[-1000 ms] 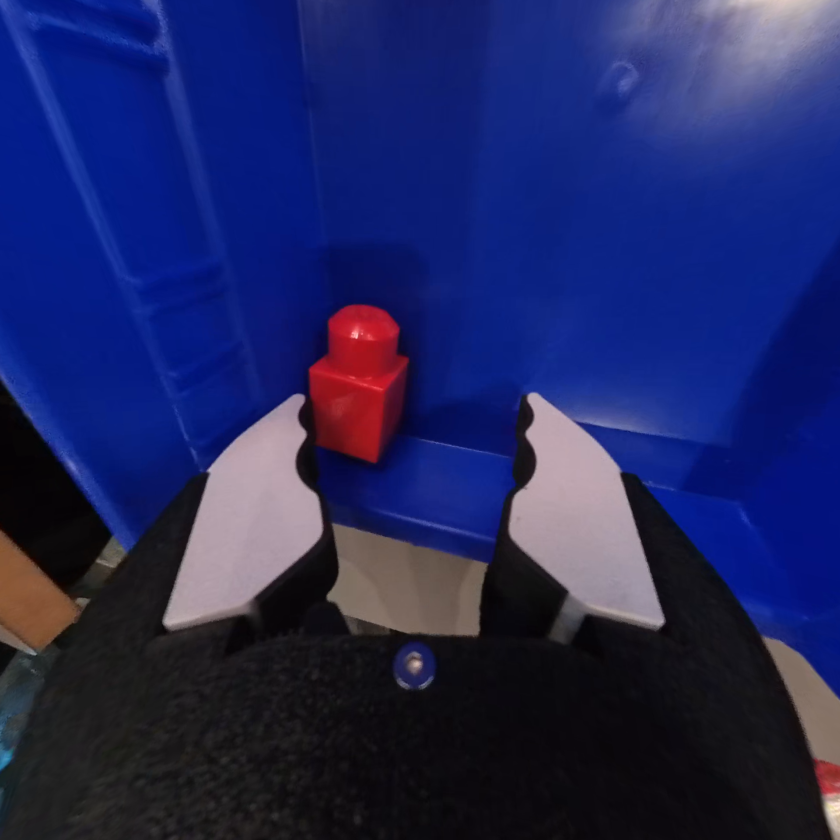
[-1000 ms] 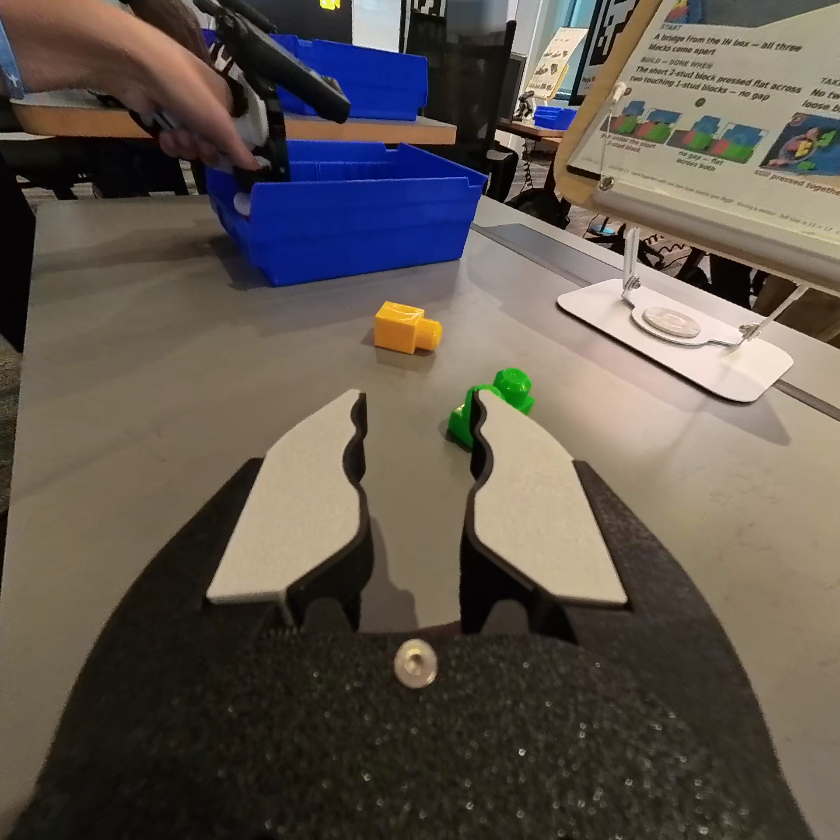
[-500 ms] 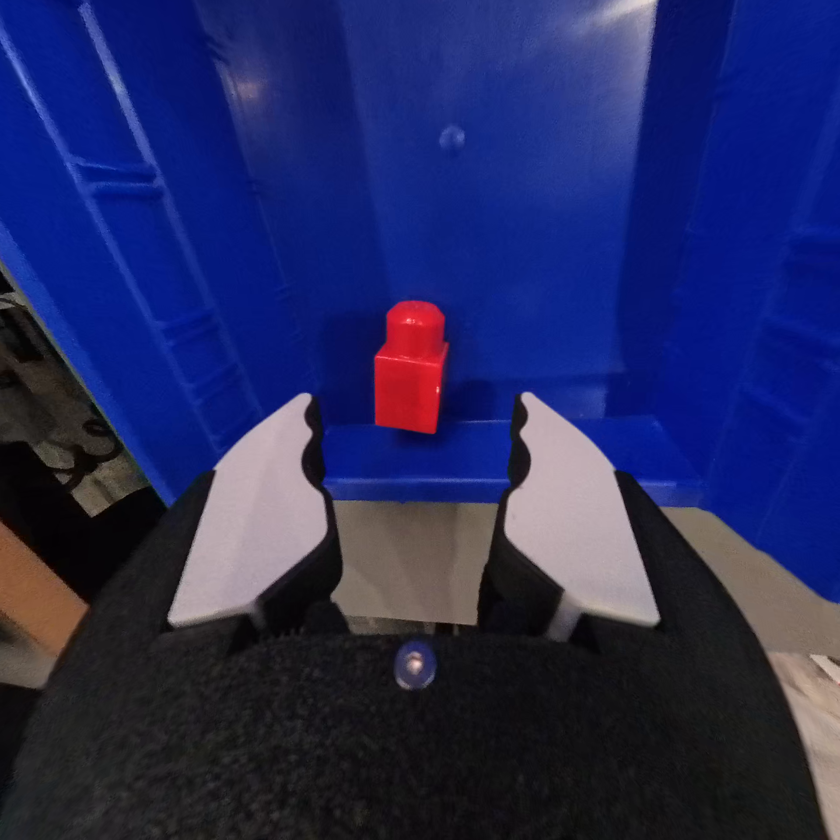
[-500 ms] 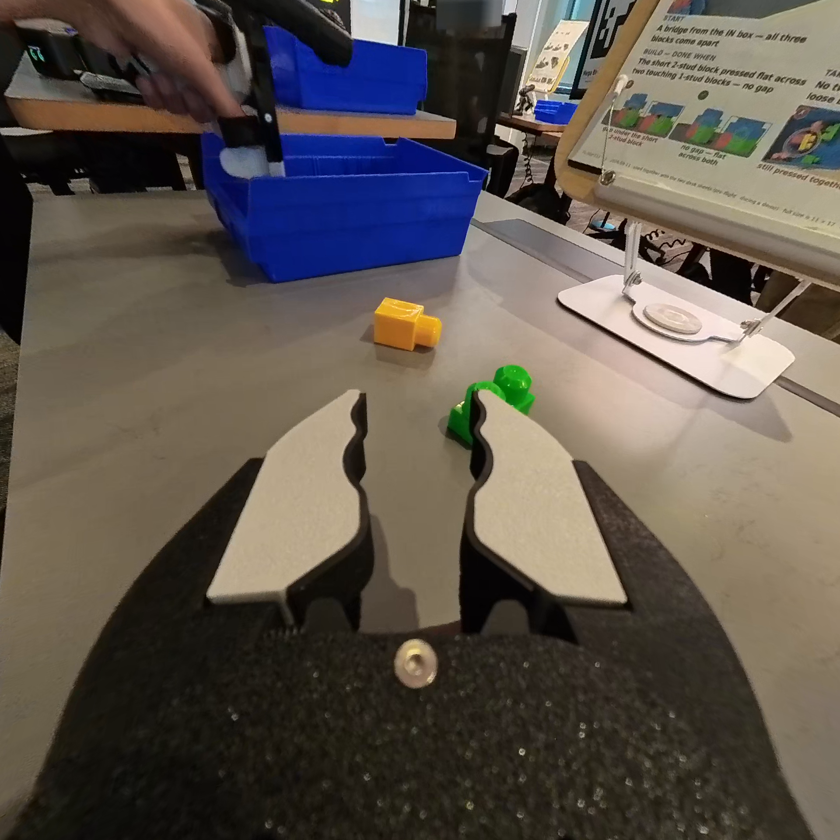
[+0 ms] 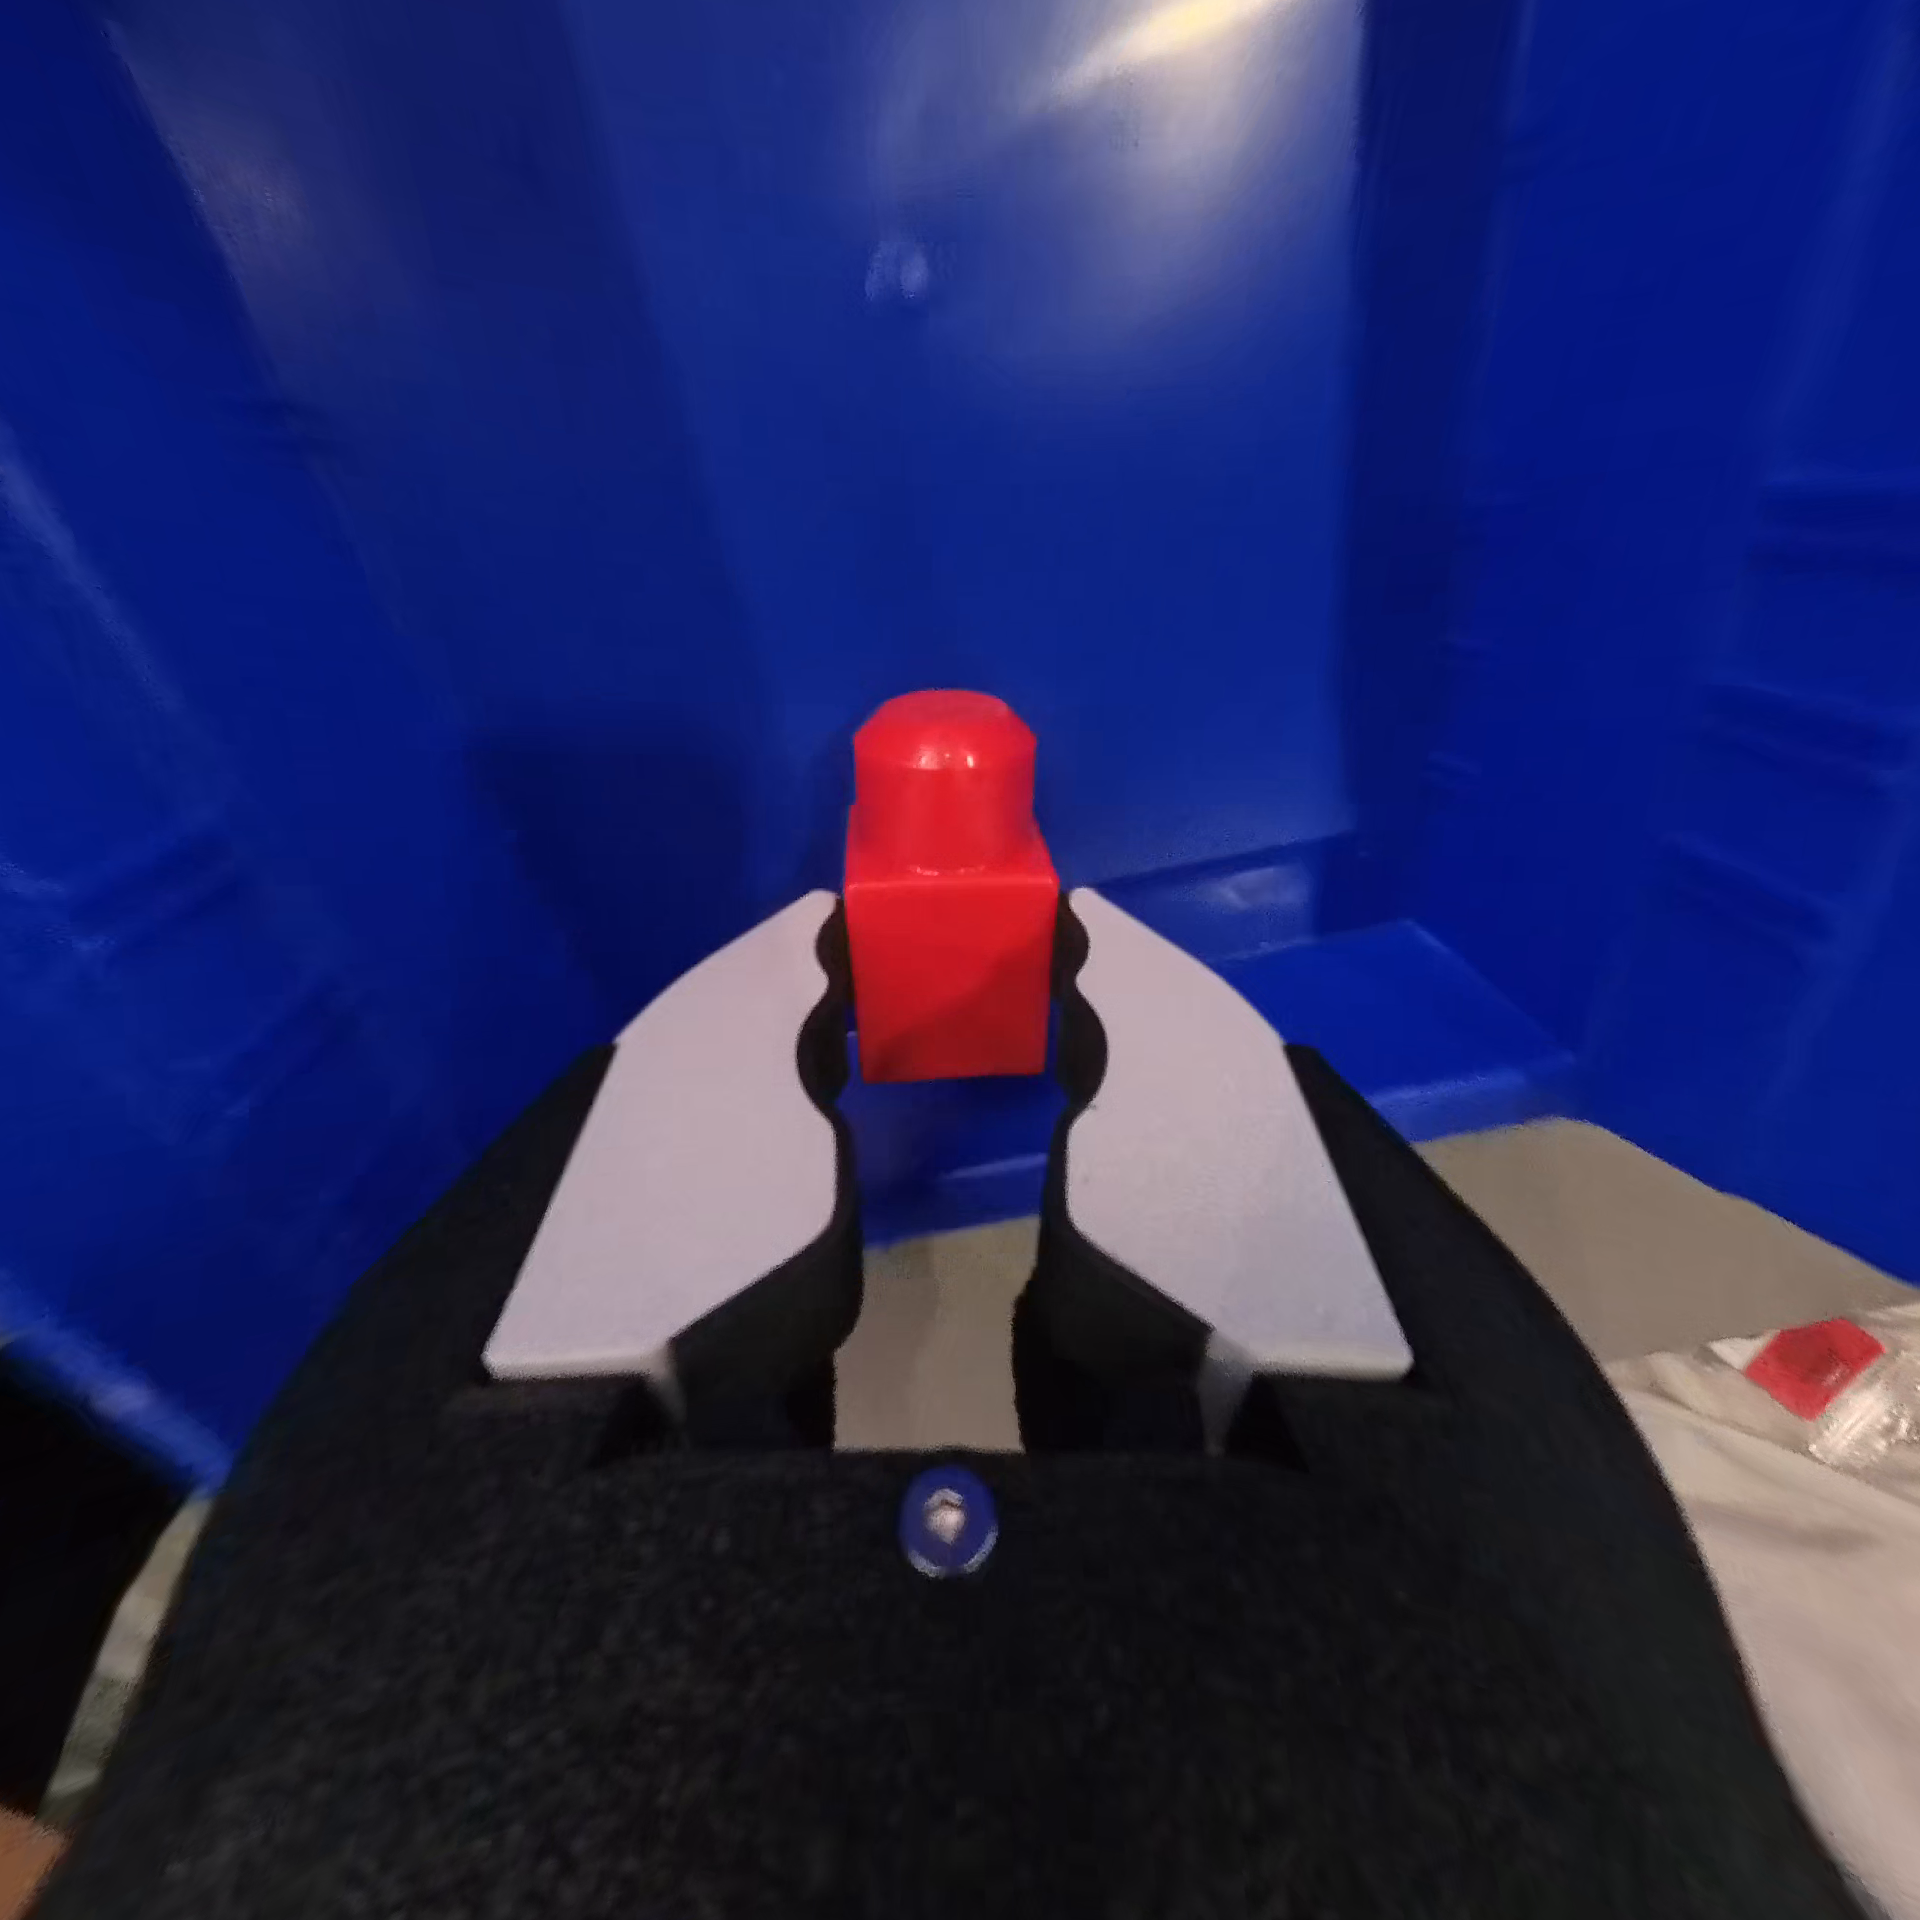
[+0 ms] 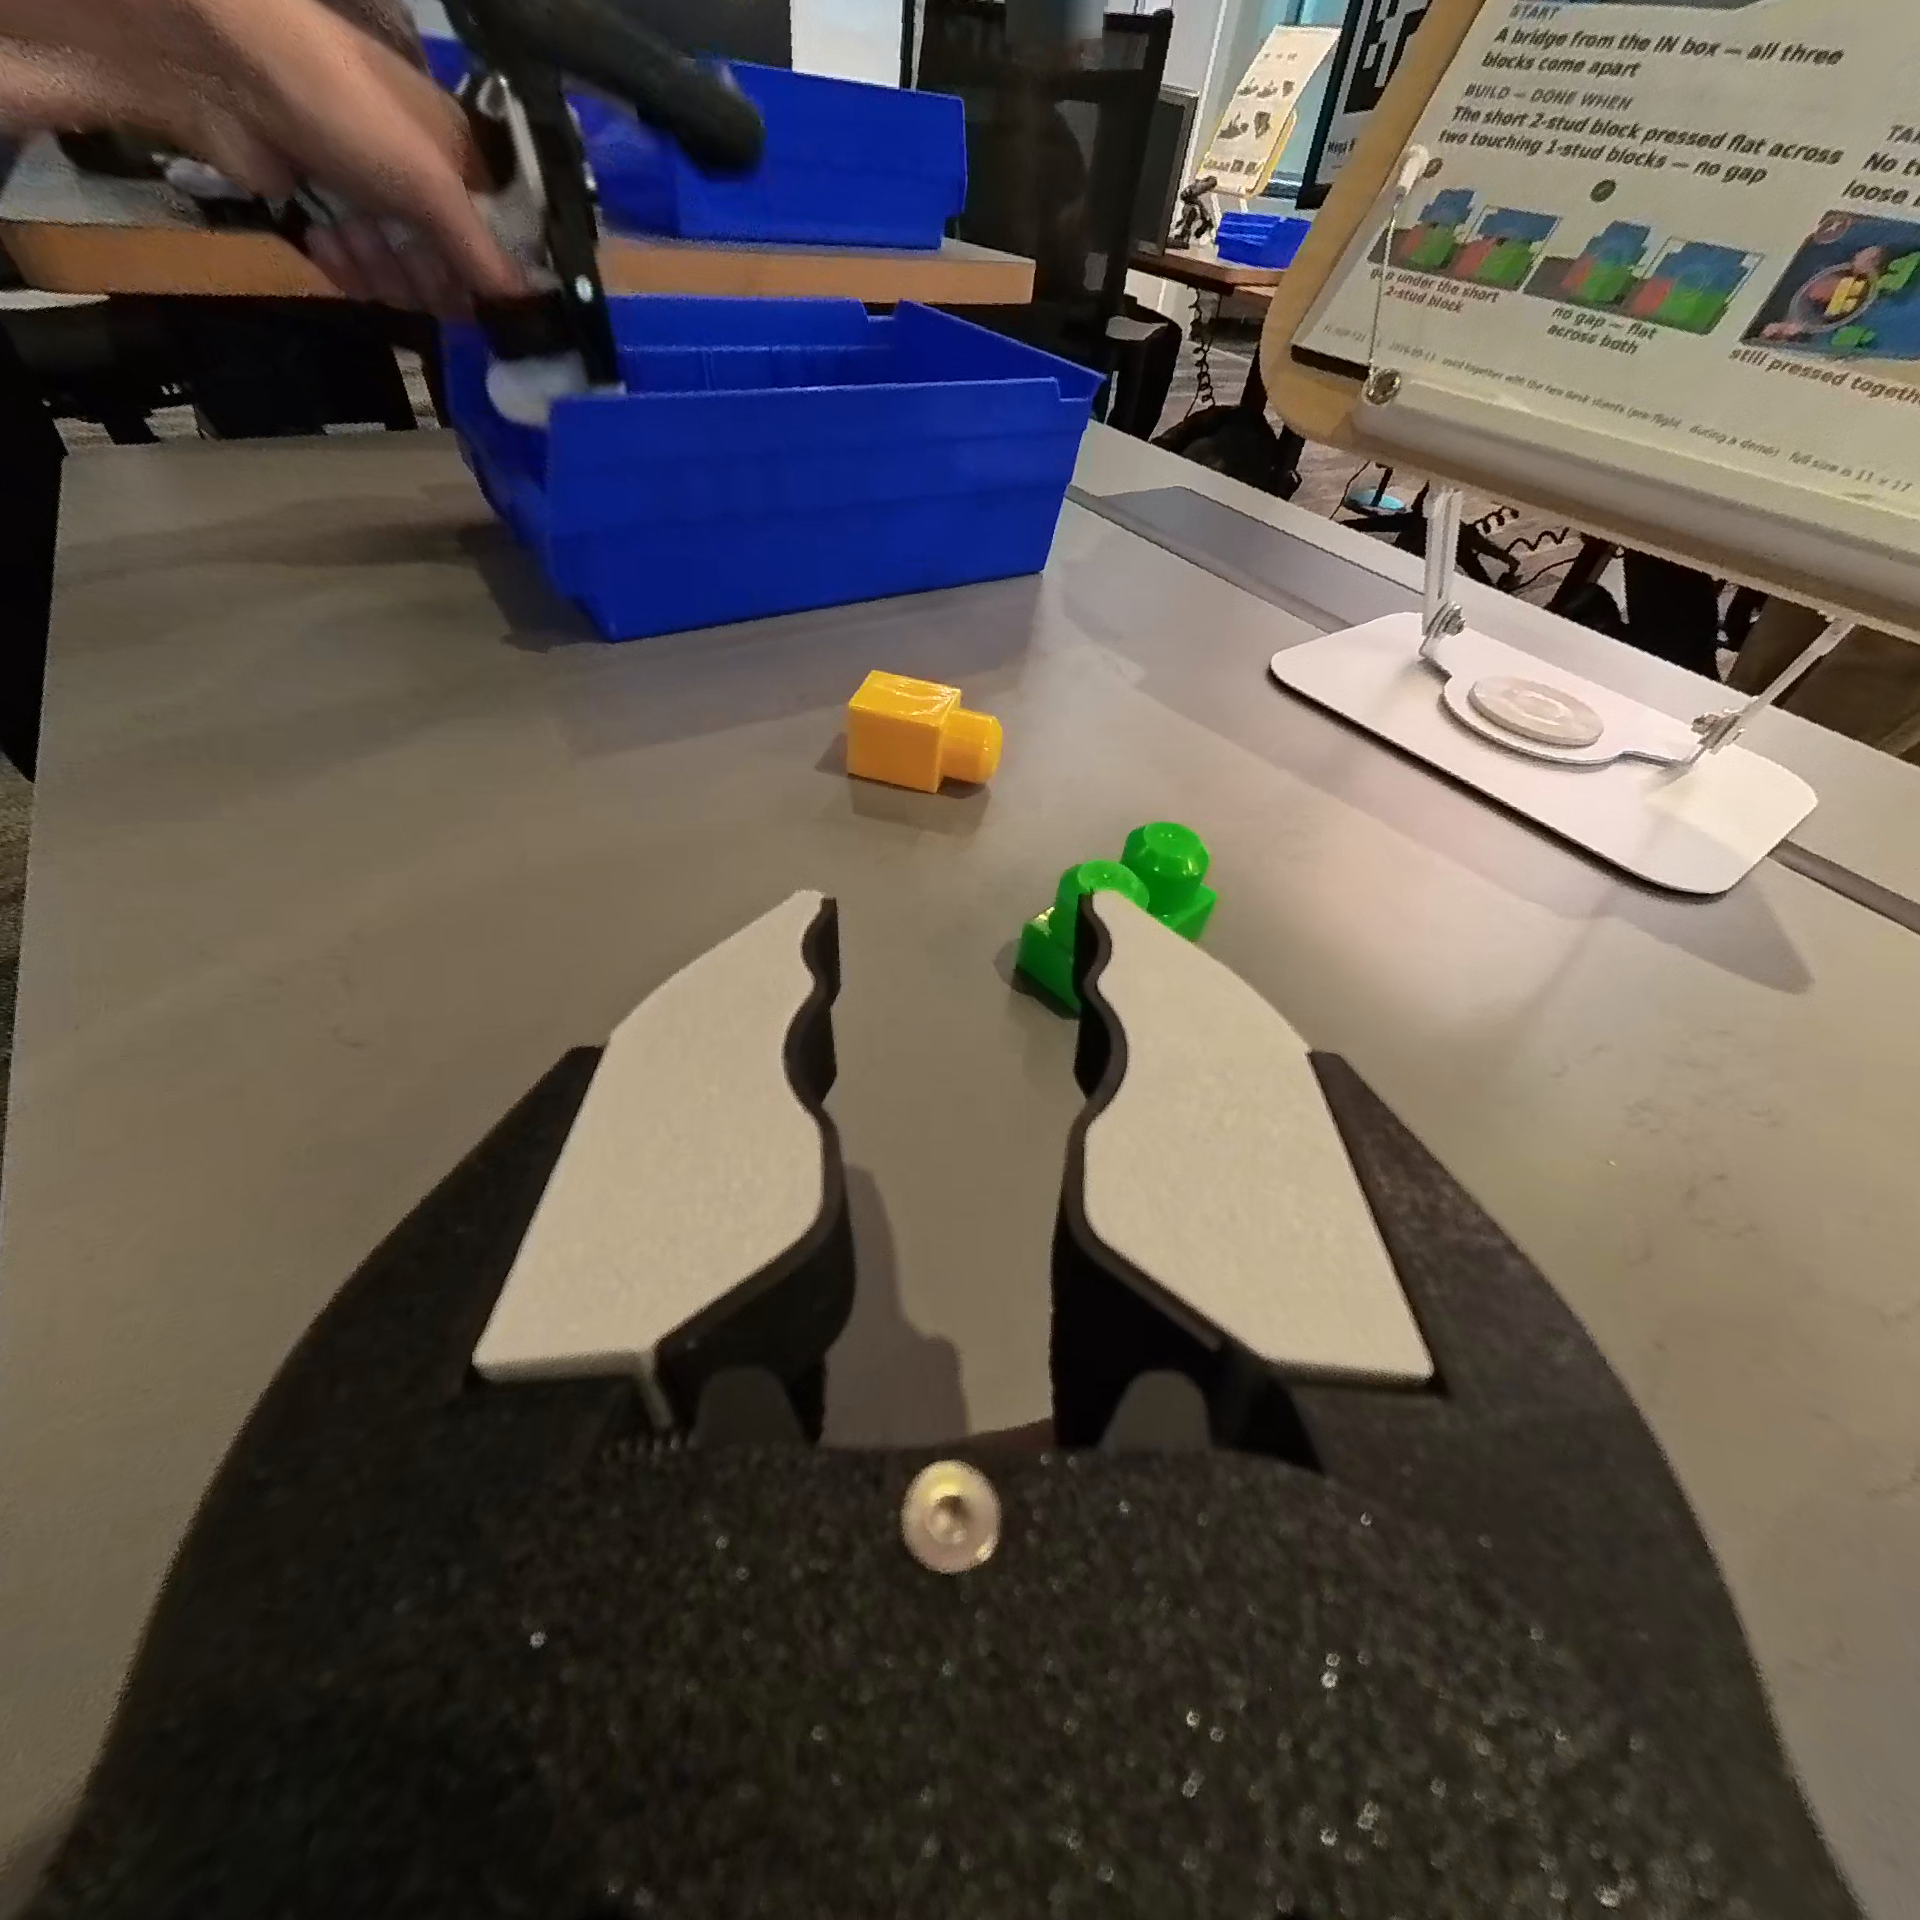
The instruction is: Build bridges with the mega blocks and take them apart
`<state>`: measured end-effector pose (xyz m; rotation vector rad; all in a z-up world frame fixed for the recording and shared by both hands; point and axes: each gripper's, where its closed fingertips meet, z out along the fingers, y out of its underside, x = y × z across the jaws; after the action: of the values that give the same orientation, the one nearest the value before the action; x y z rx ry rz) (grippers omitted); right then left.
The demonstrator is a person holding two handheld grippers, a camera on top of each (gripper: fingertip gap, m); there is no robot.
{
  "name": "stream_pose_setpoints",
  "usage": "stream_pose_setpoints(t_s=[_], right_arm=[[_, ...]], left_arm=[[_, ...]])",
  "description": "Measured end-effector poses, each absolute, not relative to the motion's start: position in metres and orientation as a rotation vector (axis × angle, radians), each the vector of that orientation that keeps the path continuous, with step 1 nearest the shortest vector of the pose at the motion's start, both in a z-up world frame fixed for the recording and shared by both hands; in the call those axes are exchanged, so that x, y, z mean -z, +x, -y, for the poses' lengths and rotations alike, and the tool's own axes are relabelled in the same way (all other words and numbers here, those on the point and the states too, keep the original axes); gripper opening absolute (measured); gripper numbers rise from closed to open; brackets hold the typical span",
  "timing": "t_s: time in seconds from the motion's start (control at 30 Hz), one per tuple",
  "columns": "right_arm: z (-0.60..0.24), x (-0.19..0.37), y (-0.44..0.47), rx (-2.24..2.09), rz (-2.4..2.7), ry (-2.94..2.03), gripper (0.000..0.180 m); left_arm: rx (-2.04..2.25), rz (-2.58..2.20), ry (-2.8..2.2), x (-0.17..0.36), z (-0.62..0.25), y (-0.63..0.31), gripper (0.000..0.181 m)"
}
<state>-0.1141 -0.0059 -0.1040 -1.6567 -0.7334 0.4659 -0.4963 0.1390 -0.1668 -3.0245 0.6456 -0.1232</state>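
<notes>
Right now our left gripper (image 5: 951, 977) is clamped on a red block (image 5: 948, 961), its two pale fingers (image 5: 727, 1101) pressed against the block's sides near the tips. We hold that block upright, its single stud on top, inside the blue bin (image 5: 520, 468), whose walls fill the view around it. From the right wrist view we see the same gripper (image 6: 540, 390) at the bin's (image 6: 810, 488) near left corner, with a hand (image 6: 260, 156) on its handle, both blurred.

Our right gripper (image 6: 956, 956) hangs low over the grey table (image 6: 312, 831) with its fingers (image 6: 707, 1143) apart and nothing between them. Just past its right fingertip lies a green block (image 6: 1132, 914) with two studs, partly hidden behind that finger. Farther on, between the green block and the bin, a yellow block (image 6: 914, 740) with one stud lies on its side, stud pointing right. The three blocks are all apart from each other.

At the right edge of the table stands a white holder (image 6: 1538, 748) carrying an instruction board (image 6: 1621, 239) with printed pictures. A second blue bin (image 6: 831, 156) sits on a wooden shelf (image 6: 810, 272) behind.
</notes>
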Motion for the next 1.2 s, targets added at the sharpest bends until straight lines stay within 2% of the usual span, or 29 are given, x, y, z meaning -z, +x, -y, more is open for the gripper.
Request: stream_pose_setpoints(t_s=[0.23,0.3,0.37,0.47,0.67,1.1,1.2], right_arm=[[0.005,0.102,-0.112,-0.451,0.722,-1.649,0.042],[0.005,0.102,-0.112,-0.455,0.719,-1.646,0.042],[0.004,0.102,-0.112,-0.457,0.72,-1.649,0.042],[0.004,0.104,-0.112,-0.44,0.727,-1.655,0.042],[0.004,0.106,-0.11,-0.43,0.727,-1.662,0.041],[0.004,0.105,-0.11,-0.44,0.726,-1.662,0.041],[0.005,0.105,-0.11,-0.442,0.725,-1.662,0.041]], left_arm=[[0.088,-0.933,-2.642,0.051,-0.122,-0.434,0.036],[0.142,-1.061,-2.56,0.037,-0.096,-0.393,0.036],[0.147,-1.208,-2.523,0.045,-0.071,-0.353,0.036],[0.064,-1.405,-2.557,0.088,-0.046,-0.304,0.036],[-0.092,-1.534,-2.585,0.167,-0.045,-0.244,0.036],[-0.47,-1.454,-2.369,0.185,-0.075,-0.235,0.036],[-0.525,-1.421,-2.299,0.185,-0.085,-0.236,0.047]])
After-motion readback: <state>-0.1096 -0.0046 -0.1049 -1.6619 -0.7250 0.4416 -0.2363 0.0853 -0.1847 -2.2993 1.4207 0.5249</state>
